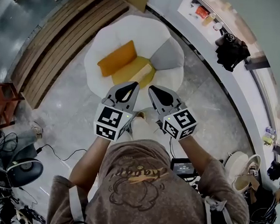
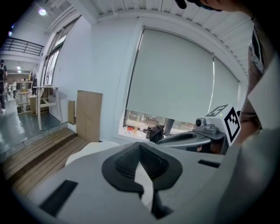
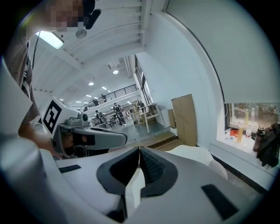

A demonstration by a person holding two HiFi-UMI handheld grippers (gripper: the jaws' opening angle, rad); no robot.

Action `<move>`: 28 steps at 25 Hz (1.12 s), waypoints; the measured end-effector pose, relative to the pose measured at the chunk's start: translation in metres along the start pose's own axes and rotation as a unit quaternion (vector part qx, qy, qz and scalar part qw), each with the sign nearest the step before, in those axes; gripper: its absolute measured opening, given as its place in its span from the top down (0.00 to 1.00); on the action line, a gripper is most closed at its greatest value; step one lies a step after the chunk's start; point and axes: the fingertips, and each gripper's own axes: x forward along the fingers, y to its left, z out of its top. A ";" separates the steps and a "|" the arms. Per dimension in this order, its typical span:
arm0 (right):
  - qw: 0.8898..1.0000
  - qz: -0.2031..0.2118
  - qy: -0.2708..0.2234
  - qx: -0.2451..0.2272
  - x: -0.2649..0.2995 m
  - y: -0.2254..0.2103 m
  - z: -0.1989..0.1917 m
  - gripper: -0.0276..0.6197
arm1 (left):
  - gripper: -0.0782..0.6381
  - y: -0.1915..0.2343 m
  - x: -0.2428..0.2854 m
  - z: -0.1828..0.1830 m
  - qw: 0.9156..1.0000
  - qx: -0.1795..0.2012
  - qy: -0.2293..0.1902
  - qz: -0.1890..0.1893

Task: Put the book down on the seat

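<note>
Both pairs of jaws are pressed together and empty. The left hand-held gripper [image 1: 129, 87] and right hand-held gripper [image 1: 154, 90] hang side by side. The flat yellow book [image 1: 134, 72] lies on the seat of the white round armchair [image 1: 125, 25], ahead and below, about equally near both, its long axis slanting across.

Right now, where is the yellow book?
In the head view, the yellow book lies on the seat of the white armchair, right of the orange cushion, left of the grey cushion.
</note>
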 end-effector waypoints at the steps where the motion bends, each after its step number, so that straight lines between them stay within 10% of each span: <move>1: 1.000 -0.002 0.001 0.002 -0.002 0.005 -0.002 0.92 | 0.88 -0.001 -0.005 -0.003 1.000 -0.001 -0.001 0.001; 28: 0.999 -0.039 -0.016 -0.003 -0.085 0.196 -0.055 0.92 | 0.88 -0.074 -0.191 -0.070 0.999 0.020 -0.032 -0.034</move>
